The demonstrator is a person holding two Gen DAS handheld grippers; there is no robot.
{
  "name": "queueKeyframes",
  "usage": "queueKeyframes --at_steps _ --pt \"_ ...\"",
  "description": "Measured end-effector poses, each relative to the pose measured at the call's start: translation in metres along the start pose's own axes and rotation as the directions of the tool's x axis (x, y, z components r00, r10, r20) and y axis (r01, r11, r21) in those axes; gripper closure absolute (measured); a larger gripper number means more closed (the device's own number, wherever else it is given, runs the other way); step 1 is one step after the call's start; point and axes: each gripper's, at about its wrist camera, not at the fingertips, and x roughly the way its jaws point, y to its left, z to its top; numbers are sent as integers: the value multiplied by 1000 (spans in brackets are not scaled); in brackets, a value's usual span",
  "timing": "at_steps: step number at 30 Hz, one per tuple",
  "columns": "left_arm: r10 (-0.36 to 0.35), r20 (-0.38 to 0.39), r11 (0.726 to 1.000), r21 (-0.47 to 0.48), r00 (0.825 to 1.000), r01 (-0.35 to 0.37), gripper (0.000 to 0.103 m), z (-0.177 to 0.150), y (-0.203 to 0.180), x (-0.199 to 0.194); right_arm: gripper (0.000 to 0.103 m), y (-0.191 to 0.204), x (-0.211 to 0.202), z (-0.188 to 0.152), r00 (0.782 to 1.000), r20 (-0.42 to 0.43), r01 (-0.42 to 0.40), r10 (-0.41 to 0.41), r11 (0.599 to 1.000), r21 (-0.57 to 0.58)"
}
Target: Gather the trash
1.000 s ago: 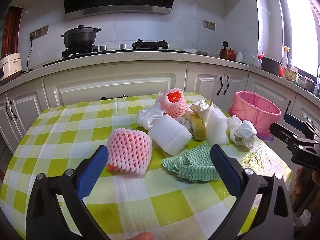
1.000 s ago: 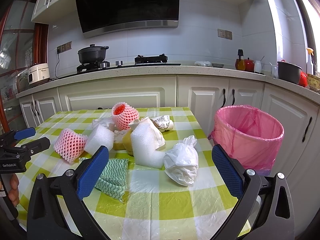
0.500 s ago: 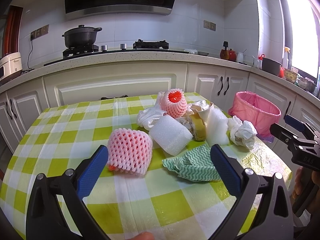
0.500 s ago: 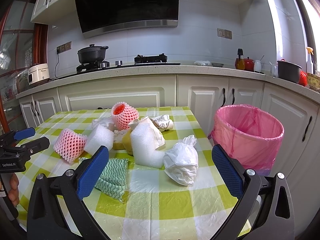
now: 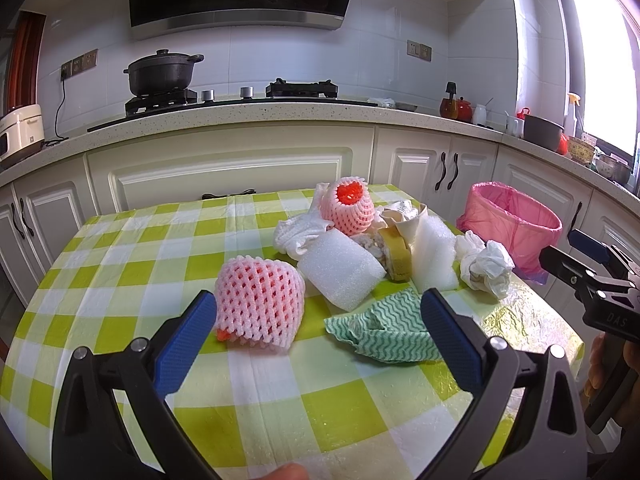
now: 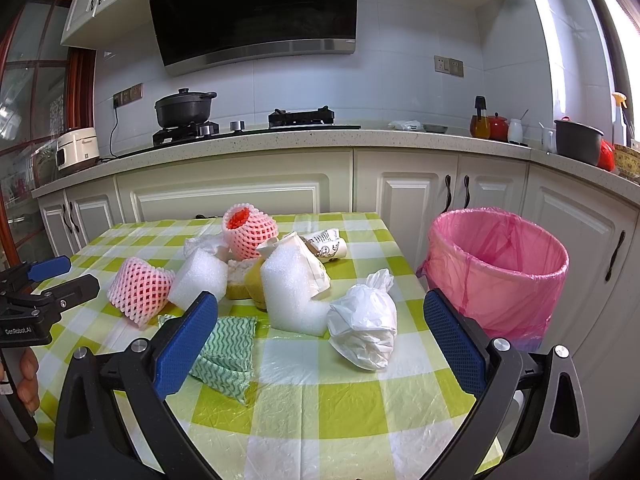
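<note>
A pile of trash lies on the green-checked table (image 5: 132,264): a pink foam fruit net (image 5: 258,300) nearest me, a second net (image 5: 351,207) standing behind it, white foam blocks (image 5: 340,270), a green wavy cloth (image 5: 384,330) and a crumpled white plastic bag (image 6: 366,326). My left gripper (image 5: 316,342) is open and empty, hovering before the near net and the cloth. My right gripper (image 6: 320,342) is open too, with the white bag and a foam block (image 6: 292,294) ahead of its fingers. A pink-lined bin (image 6: 496,268) stands beside the table on the right.
White cabinets and a counter with a black pot (image 5: 162,72) on the stove run behind the table. A crumpled paper cup (image 6: 326,245) and yellow peel (image 5: 396,254) sit in the pile. The other gripper (image 5: 592,284) appears at the right edge of the left wrist view.
</note>
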Motion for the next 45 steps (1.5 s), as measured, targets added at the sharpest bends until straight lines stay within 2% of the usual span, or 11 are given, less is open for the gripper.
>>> queueKeyframes --at_steps 7,13,19,22,25,27,29,30,32,37,45 --pt "9 -37 999 -32 999 -10 4 6 12 4 7 -6 15 -3 997 -82 6 -6 1000 9" --pt "22 -143 998 -50 990 -29 5 9 30 31 7 -19 48 -2 980 -197 35 -31 999 16" --pt "20 -217 995 -91 976 -41 5 12 46 62 8 -28 91 -1 947 -322 22 -20 1000 2" --pt "35 -252 995 -81 967 -57 5 15 51 78 19 -32 109 -2 929 -368 33 -29 999 4" --pt "45 -283 996 -62 958 -66 14 18 53 92 29 -35 121 -5 916 -401 26 -19 1000 13" --pt "52 -325 997 -44 944 -70 19 18 54 105 36 -36 125 -7 910 -414 25 -17 1000 14" --pt "61 -347 997 -28 936 -76 42 15 53 111 50 -35 128 -9 904 -427 12 -7 1000 8" --pt "65 -358 997 -21 932 -77 46 14 53 114 51 -35 127 -9 904 -427 10 -9 1000 1" --pt "59 -361 997 -21 931 -71 64 12 54 115 54 -34 126 -10 906 -424 2 -2 1000 -1" --pt "68 -339 997 -20 938 -80 76 14 53 102 58 -38 115 -6 912 -409 -25 36 999 32" --pt "110 -265 993 -21 958 -119 76 38 52 65 58 -50 88 17 934 -349 -58 82 995 77"
